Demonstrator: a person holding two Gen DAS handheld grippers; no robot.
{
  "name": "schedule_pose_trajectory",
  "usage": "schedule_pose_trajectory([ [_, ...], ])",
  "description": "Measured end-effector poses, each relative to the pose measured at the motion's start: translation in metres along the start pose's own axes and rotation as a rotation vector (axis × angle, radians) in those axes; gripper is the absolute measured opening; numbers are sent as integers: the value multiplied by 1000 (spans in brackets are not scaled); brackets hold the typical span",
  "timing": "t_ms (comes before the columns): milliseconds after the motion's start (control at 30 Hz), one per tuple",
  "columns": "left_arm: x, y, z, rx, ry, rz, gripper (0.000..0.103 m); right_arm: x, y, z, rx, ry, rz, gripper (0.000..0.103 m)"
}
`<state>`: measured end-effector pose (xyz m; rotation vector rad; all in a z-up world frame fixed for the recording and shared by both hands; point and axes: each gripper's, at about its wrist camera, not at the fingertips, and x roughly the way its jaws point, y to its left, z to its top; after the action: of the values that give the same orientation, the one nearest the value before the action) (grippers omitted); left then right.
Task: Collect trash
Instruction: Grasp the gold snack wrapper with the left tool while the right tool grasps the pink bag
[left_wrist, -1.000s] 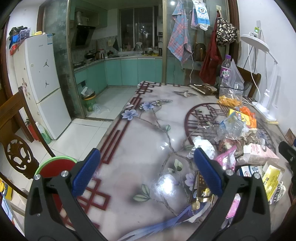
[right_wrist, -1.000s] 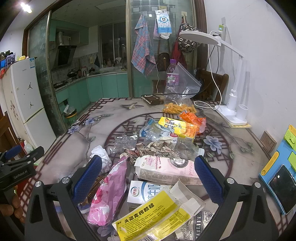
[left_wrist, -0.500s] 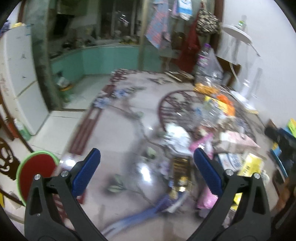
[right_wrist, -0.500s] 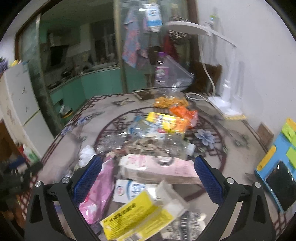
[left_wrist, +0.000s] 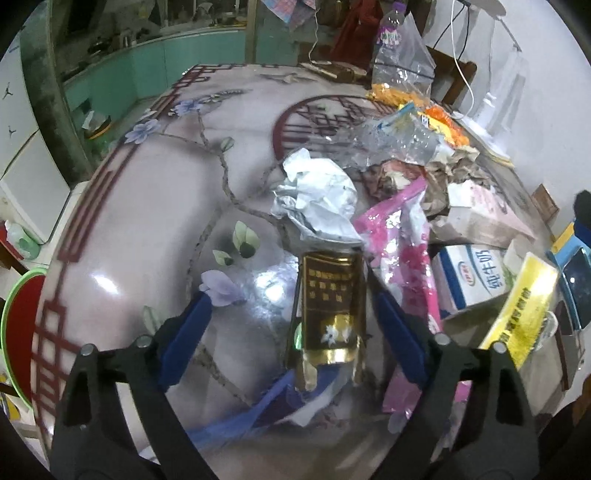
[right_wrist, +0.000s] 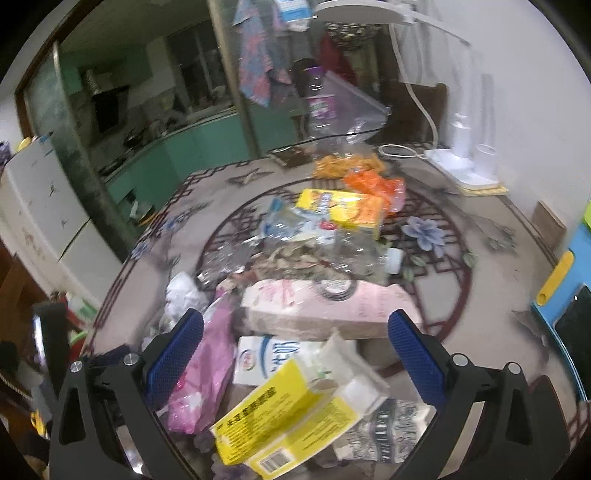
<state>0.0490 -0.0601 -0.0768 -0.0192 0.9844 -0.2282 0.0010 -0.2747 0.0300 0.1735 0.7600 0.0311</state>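
Note:
A pile of trash lies on the patterned table (left_wrist: 155, 206). My left gripper (left_wrist: 291, 317) is open, its blue pads either side of a brown and gold box (left_wrist: 330, 306) lying flat. Behind it is crumpled white paper (left_wrist: 314, 192) and a pink wrapper (left_wrist: 402, 243). My right gripper (right_wrist: 295, 343) is open above a yellow box (right_wrist: 284, 417), a white milk carton (right_wrist: 273, 358) and a pink carton (right_wrist: 325, 306). The pink wrapper also shows in the right wrist view (right_wrist: 203, 369).
A clear bag with orange snacks (left_wrist: 399, 74), a white desk lamp (right_wrist: 465, 147) and a blue tray with a phone (right_wrist: 569, 310) stand at the table's right side. A red and green stool (left_wrist: 18, 325) is left of the table. A fridge (right_wrist: 44, 206) stands at the left.
My left gripper has swung right and down from the bare tabletop to the trash pile and now straddles the brown and gold box. My right gripper has tilted down a little over the boxes.

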Motion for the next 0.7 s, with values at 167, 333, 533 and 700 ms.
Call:
schedule_pose_trajectory([
  [167,10,2,-2,-19,28,-58,44,9,19,-7,-82,41,64,96],
  [333,-19,4,2,-29,-9,-113,42,9,32,-10,-127,45,114,72],
  [533,-79,36,19,-29,-156,-15,42,17,64,-14,-178,100,197,71],
  [700,-103,79,20,-88,-193,34,43,43,100,-29,-287,182,134,70],
])
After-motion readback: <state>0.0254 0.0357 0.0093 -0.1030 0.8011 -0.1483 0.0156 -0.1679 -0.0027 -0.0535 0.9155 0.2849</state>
